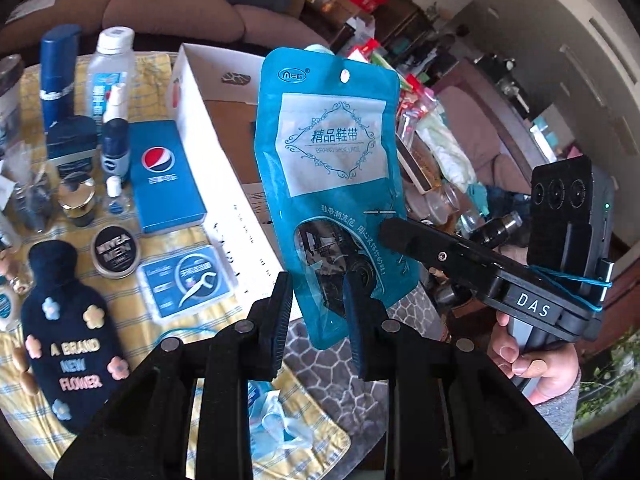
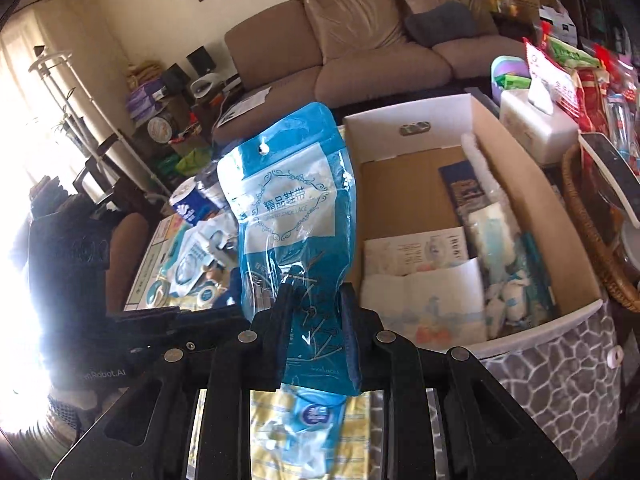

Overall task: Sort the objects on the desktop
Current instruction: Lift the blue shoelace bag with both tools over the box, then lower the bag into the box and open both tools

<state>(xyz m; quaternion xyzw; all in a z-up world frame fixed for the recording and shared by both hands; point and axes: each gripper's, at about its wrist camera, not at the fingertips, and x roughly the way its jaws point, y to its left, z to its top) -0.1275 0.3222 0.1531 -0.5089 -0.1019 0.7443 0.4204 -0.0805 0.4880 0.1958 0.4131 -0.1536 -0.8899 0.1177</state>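
A blue shoelace pouch (image 1: 328, 160) with a white label is held upright in the air between both grippers. My left gripper (image 1: 318, 312) has its pads on the pouch's lower part. My right gripper (image 2: 316, 320) is shut on the same pouch (image 2: 292, 216); its body shows in the left wrist view (image 1: 500, 280), fingers against the pouch's right edge. The open cardboard box (image 2: 532, 184) lies right of the pouch, with packets and cloths inside.
On the yellow cloth (image 1: 132, 320) stand bottles, a Pepsi box (image 1: 164, 176), a Nivea tin (image 1: 116, 252), a floss pack (image 1: 186, 284) and a navy pouch (image 1: 68, 340). A wicker basket (image 2: 588, 224) and tissue box (image 2: 536, 124) sit right of the box.
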